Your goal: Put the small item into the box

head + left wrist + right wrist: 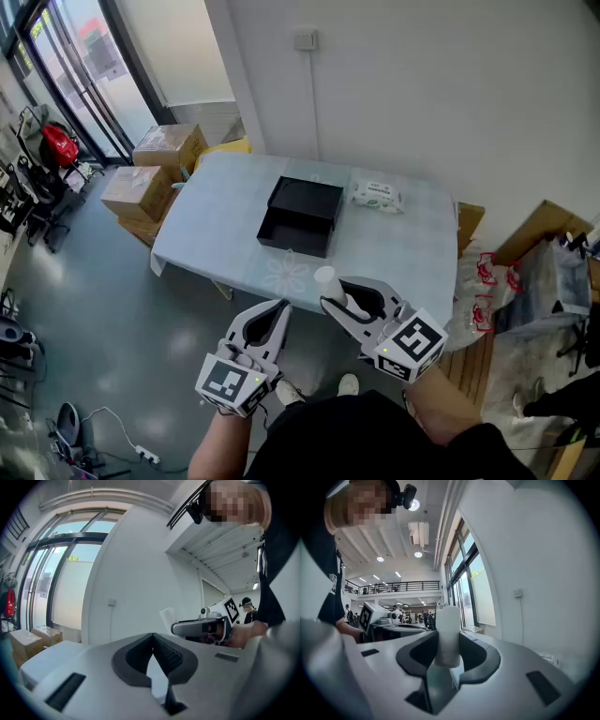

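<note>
The right gripper [335, 298] grips the small white cylinder [326, 280] at lower centre, well apart from the open black box [302, 217] on the pale tabletop [403, 253]. The left gripper [279, 309] is closed and empty. The placing is not yet done.

A: Room, as you face it?
B: White wall [450, 94] ahead of you w/ a switch plate [305, 40]; table [403, 244] under pale blue cloth set against it.
A: Floor, your left?
B: Grey glossy floor [112, 319]. Dark-framed glazed doors [84, 66] top left, daylight thru. Cardboard boxes [155, 169] stacked by table's left end.
A: Overhead?
B: Round ceiling lamps [380, 559] lit; mezzanine railing [401, 588] in right gripper view.
</note>
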A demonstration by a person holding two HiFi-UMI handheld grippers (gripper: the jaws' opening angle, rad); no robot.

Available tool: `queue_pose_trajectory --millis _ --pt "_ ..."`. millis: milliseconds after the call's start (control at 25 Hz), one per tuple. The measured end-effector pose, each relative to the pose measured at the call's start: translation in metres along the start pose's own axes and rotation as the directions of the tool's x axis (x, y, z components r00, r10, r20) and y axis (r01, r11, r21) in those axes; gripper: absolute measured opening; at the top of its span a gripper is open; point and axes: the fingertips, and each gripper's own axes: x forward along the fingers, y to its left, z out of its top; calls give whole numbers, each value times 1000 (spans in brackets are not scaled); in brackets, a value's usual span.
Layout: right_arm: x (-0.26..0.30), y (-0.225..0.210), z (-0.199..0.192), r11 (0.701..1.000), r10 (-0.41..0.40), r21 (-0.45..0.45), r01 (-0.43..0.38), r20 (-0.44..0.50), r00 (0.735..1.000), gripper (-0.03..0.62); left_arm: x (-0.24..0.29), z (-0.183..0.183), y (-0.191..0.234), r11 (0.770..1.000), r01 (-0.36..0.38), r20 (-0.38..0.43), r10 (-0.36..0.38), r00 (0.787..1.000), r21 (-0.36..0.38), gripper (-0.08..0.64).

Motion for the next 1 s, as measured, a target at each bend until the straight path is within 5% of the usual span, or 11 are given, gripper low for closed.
queue_pose_trajectory --millis 1000 --pt "39 26 -2 999 40 11 -40 -11 999 143 -23 -4 31 1000 10 -17 -10 1000 -14 -2"
